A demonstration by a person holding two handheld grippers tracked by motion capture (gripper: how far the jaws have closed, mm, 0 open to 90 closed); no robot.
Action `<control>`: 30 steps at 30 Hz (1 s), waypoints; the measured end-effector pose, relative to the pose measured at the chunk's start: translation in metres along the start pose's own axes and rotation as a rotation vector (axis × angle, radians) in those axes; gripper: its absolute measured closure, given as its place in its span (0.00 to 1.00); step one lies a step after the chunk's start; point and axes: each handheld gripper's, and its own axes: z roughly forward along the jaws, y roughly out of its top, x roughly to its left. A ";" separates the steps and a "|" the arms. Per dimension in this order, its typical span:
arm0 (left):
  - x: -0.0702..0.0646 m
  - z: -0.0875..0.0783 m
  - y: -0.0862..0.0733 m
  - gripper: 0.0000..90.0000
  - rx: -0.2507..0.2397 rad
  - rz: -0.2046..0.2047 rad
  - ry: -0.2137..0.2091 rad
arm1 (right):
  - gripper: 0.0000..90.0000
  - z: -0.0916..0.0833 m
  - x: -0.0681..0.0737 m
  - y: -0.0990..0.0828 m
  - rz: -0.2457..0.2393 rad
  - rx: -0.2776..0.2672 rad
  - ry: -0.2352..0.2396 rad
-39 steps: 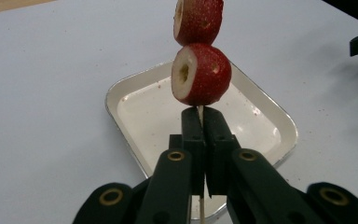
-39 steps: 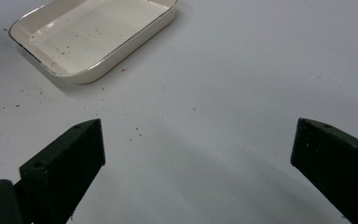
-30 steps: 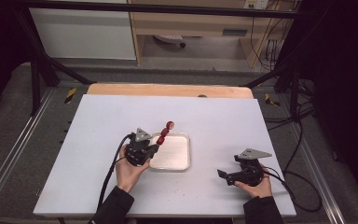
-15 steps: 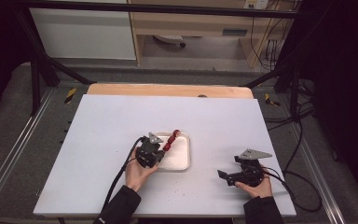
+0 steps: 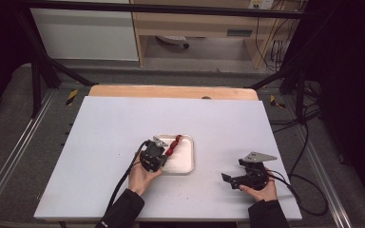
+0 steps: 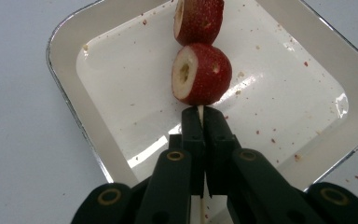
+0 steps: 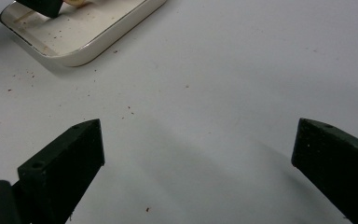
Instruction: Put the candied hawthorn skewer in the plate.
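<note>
skewer (image 5: pixel 174 144) lowered over tray (image 5: pixel 186 164), stick mostly hidden.

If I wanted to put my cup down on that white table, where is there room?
The table is bare left of the tray and along the far side toward the wooden edge. The stretch between the tray and the right gripper is free too. It is crowded at the tray, where the left gripper holds the fruit skewer.

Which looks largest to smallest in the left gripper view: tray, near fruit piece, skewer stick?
1. tray
2. near fruit piece
3. skewer stick, mostly hidden between the left gripper jaws, so true length is unsure.
</note>
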 end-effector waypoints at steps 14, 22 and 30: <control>0.006 -0.019 -0.001 0.76 -0.031 0.029 -0.018 | 0.03 -0.002 -0.001 0.001 0.010 -0.006 -0.009; 0.018 -0.041 -0.007 0.48 -0.068 0.064 -0.085 | 0.02 -0.003 -0.002 0.003 0.021 -0.013 -0.006; 0.041 -0.062 -0.028 0.23 -0.077 0.084 -0.091 | 0.02 -0.005 -0.003 0.003 0.026 -0.015 -0.007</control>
